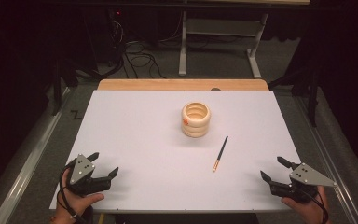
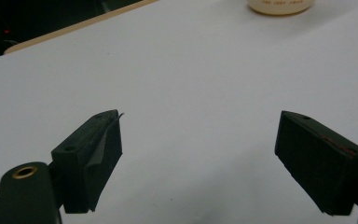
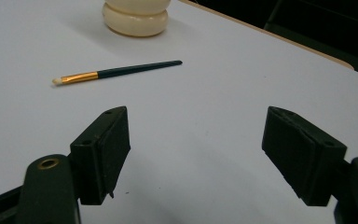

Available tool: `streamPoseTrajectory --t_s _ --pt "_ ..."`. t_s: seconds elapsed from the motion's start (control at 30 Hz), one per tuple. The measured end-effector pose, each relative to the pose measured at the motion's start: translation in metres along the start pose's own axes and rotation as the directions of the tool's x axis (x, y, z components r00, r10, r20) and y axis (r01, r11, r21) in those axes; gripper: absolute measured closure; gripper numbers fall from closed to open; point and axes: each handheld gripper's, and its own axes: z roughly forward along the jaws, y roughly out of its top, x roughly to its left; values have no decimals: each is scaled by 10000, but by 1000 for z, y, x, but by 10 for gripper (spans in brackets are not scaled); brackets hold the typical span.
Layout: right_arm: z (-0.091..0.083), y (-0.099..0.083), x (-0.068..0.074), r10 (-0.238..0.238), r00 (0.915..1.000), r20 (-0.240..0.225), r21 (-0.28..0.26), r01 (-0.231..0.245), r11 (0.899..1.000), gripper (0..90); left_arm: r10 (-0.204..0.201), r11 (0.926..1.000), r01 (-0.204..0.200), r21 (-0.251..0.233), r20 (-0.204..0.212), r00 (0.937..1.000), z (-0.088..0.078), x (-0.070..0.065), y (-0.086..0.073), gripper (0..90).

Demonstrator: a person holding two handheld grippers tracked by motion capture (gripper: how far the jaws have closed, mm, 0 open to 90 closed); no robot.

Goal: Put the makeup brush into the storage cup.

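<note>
High view: both hand-held grippers are waiting wide open and empty at the lower corners.
The right hand-held gripper (image 1: 274,169) and the left hand-held gripper (image 1: 105,164) are resting on the tabletop (image 1: 135,135); likely next, the right is reaching up-left for the brush (image 1: 220,153) below the ringed cup (image 1: 196,120).

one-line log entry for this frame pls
left gripper: open, empty | right gripper: open, empty | brush: flat on table, beside holder | contact: none

Two black handheld grippers, left (image 1: 105,164) and right (image 1: 274,168), each topped by a grey three-cornered plate studded with small screws (a brass-ringed hole shows at each jaw's base). Black cables trail from both past the person's bare hands.
</note>
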Motion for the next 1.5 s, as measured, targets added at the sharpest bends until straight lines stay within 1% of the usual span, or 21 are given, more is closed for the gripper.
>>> streamPoseTrajectory --t_s 0.03,0.13,0.23,0.27,0.37,0.5,0.57,0.63,0.77,0.83,0.9,0.97,1.1,1.17,1.2,1.27,1.33,1.4,1.43,1.47,1.5 --pt "0 0 0 -25 10000 -11 21 25 10000 244 159 9997 -160 182 49 9999 1 -1 -1 161" --pt "1 1 1 -60 9999 -99 -60 59 10000 245 43 10000 -44 35 230 9997 -1 1 -3 168" --pt "3 2 1 -140 9998 -157 -14 140 9999 244 -39 10000 38 39 123 9999 -2 3 -5 188" --pt "3 2 1 -82 9998 -188 6 82 10000 243 -114 9999 114 4 183 9998 -1 4 -5 201" --pt "5 2 1 -87 9995 -297 33 88 10000 239 -97 9999 98 -42 254 9996 0 5 -5 194" --pt "3 3 1 188 9989 -427 56 -185 9998 239 22 10000 -21 -7 325 9995 3 6 -4 202" --pt "3 4 1 216 9987 -472 -77 -220 9997 239 107 9999 -107 3 393 9992 7 8 -2 210" --pt "4 4 1 88 9986 -526 51 -85 10000 229 130 9999 -132 40 492 9987 11 10 -1 211" --pt "6 6 1 102 9969 -781 91 -95 9999 220 203 9998 -208 81 535 9984 14 11 -1 211" --pt "7 7 1 9 9973 -731 151 2 9999 215 272 9995 -280 151 508 9983 15 10 0 211" --pt "8 7 0 84 9968 -792 133 -74 9999 211 303 9991 -315 294 387 9988 18 10 0 211" --pt "8 7 0 98 9966 -817 165 -85 9998 210 297 9990 -311 336 415 9987 19 11 0 211" --pt "10 8 -2 150 9961 -868 276 -127 9995 213 524 9968 -553 583 503 9974 26 13 5 211" --pt "11 11 -2 -62 9955 -942 400 100 9991 214 622 9959 -661 620 630 9961 29 13 8 210" --pt "11 11 -2 -62 9955 -942 400 100 9991 214 622 9959 -661 620 630 9961 29 13 8 210" --pt "11 16 -4 15 9921 -1254 425 39 9991 229 730 9939 -783 778 684 9950 32 11 9 208" --pt "10 19 -5 -22 9914 -1312 453 83 9989 250 867 9921 -928 845 731 9935 34 9 10 207" --pt "10 23 -5 -262 9908 -1328 483 329 9983 253 880 9920 -945 833 786 9930 35 8 12 207" --pt "10 23 -5 -262 9908 -1328 483 329 9983 253 880 9920 -945 833 786 9930 35 8 12 207" --pt "10 25 -4 -487 9892 -1386 526 564 9970 253 954 9921 -1015 736 815 9921 35 6 12 207" --pt "10 25 -3 -460 9891 -1398 561 543 9970 253 895 9927 -958 731 856 9923 35 5 11 207"
